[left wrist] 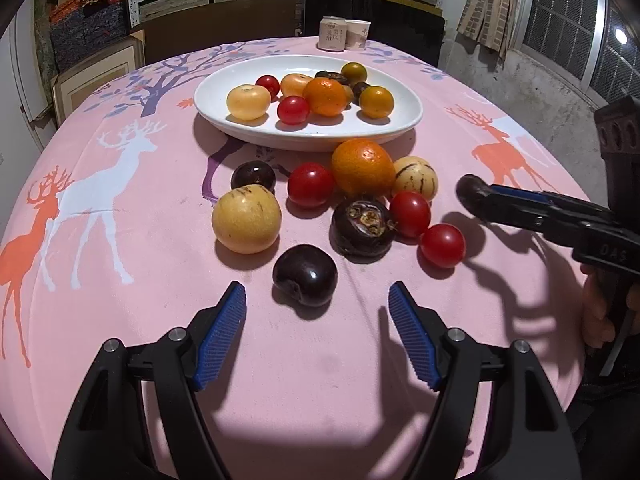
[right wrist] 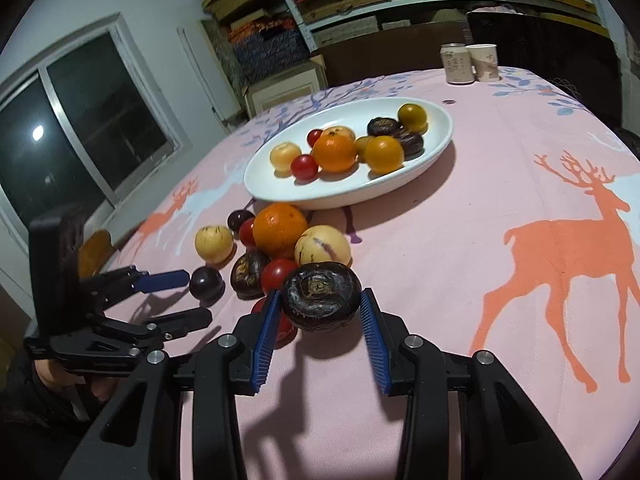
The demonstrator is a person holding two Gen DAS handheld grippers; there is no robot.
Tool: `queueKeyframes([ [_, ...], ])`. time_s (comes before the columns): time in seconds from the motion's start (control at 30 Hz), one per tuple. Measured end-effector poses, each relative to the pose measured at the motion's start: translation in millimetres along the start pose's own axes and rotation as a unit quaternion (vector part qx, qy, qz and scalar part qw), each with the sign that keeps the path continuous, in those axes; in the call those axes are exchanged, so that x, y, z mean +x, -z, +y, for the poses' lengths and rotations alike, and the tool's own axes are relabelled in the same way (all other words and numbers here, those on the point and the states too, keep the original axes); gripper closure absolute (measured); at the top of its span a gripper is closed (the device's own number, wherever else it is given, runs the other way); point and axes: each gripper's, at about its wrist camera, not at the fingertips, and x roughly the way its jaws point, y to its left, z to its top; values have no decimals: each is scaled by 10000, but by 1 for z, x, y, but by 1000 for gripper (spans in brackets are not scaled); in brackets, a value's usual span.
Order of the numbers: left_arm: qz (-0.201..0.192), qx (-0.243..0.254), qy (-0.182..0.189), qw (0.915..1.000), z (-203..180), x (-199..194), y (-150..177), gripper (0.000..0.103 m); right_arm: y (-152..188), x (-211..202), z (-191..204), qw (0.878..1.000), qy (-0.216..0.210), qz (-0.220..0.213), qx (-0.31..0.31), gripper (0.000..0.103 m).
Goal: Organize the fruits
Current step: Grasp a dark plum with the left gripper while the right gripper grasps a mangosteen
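Worktop under pink deer-print cloth, rounded near edge running off below both claws. White oval ceramic plate set mid-worktop, well clear of every cloth edge, holding pale yellow, orange, red and dark fruits grouped toward its right half; left part of the dish bare. Loose fruit cluster just in front of the plate's near rim: large orange citrus, striped pale yellow melon-like fruit, red cherry tomatoes, dark wrinkled round fruit with a dry calyx. Left claw with jaws apart, blue ribbed pads on either side of open cloth, nothing gripped; glossy dark purple plum lying on the cloth just ahead of the fingertips, separate from the cluster. Right claw clamped on a second dark wrinkled round fruit, held between its pads above a red tomato at the cluster's near right side. Broad bare cloth to the right of the cluster in the right wrist view and to the left in the left wrist view. Beige drink can and paper cup side by side at the far edge. Dark chair back and stacked shelving beyond the far edge.
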Motion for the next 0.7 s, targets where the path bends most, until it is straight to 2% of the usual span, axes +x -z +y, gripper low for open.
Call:
queueKeyframes([
  [0.2,96,-118,-82,9999,4,11,-8,34,-1,-2,-3,9999,-6,-91,77,62],
  [0.27,129,-129,-42,9998,5,13,-9,56,-1,-3,-4,9999,-10,-115,106,62],
  [0.3,81,-107,-80,9999,4,13,-9,58,-1,-4,-4,9999,-9,-121,105,62],
  [0.33,75,-73,-30,9999,3,12,-9,67,-1,-4,-4,9999,-16,-128,102,62],
  [0.43,-13,-7,-89,10000,0,10,-8,71,0,-5,-4,9998,-33,-146,116,62],
  [0.7,-25,2,17,10000,-3,7,-5,71,0,-5,-5,9998,-36,-158,120,62],
])
